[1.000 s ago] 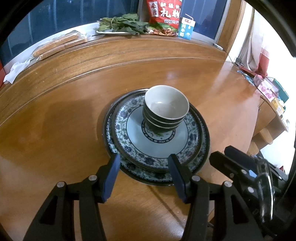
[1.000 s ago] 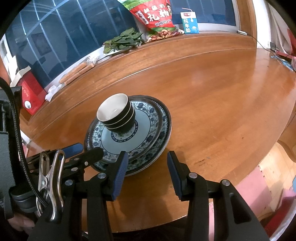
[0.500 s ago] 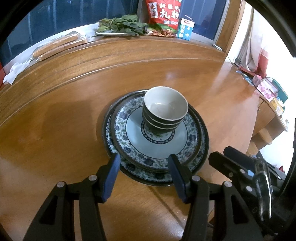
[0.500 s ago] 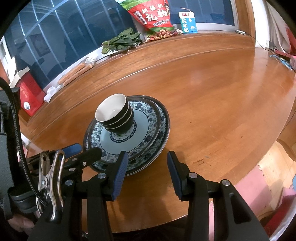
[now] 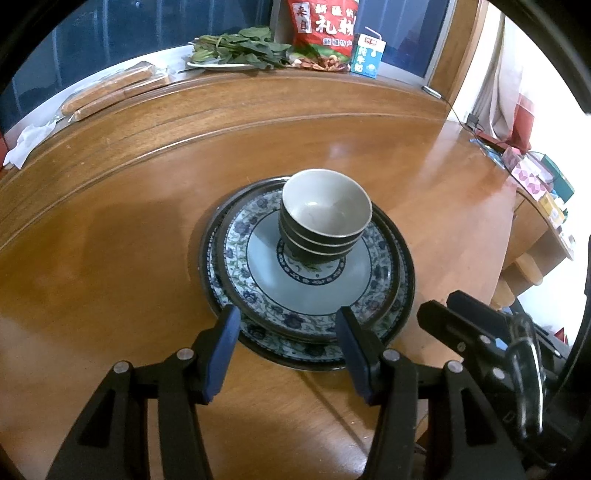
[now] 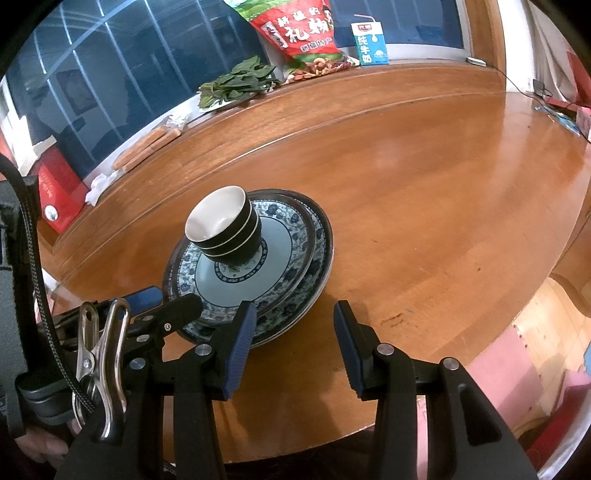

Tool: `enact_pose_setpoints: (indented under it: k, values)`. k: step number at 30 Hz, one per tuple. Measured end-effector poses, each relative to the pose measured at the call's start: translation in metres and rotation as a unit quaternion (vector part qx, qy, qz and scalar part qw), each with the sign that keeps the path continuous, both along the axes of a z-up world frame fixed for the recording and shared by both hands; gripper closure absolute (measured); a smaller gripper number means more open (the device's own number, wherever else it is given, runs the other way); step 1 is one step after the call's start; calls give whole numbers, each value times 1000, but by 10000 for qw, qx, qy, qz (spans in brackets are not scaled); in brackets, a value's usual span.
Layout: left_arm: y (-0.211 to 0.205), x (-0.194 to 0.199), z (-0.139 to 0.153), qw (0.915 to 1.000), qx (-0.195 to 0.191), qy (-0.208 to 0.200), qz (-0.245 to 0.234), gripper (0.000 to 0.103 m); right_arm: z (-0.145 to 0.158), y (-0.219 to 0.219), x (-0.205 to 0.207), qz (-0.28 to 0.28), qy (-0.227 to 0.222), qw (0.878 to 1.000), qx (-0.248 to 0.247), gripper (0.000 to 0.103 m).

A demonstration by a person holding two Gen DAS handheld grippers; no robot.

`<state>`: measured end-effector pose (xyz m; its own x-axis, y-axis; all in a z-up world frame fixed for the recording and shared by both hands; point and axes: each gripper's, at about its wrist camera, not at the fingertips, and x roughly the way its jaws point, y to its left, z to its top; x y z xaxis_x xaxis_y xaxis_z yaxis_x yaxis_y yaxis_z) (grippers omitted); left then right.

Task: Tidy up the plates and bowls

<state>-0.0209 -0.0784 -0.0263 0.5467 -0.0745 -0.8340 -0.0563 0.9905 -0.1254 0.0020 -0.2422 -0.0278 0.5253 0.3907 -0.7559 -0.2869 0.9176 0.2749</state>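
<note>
The left tongs [image 5: 288,332] are wide apart and hold nothing. Their blue pads [image 5: 221,347] sit just by the near edge of the plates, one pad on each side of that edge. I cannot tell if the pads touch the plates.

The right tongs [image 6: 293,332] are wide apart too, and they hold nothing. They hang over the bare wood, just beside the plates, with the left pad near the plate rim. In the right view you can see the left tongs [image 6: 162,306] poking in from the left, close to the plates. In the left view the right tongs [image 5: 461,325] show at the lower right.

The plates [image 5: 258,266] are stacked on the round brown surface [image 5: 110,240]. They are blue and white with flowers and dark rims. The top plate sits a little off to one side of the ones under it. On the middle of the top plate stands a stack of bowls [image 5: 325,221]. The bowls are dark outside and pale inside, and the top one looks empty.

Far behind, on the sill by the dark window, there is a dish of green leaves [image 5: 240,48], a big red bag [image 5: 321,26], a small blue and white milk carton [image 5: 367,53], and some long brown rolls in a wrapper [image 5: 110,88]. A white tissue [image 5: 26,144] lies at the far left.
</note>
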Motion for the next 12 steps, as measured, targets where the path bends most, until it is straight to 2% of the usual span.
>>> enact_pose_setpoints:
  k: [12]
  values:
    - [0,4,-3,9999,-30,64,-75,46,-2,-2,-1,-47,28,10000,8,58]
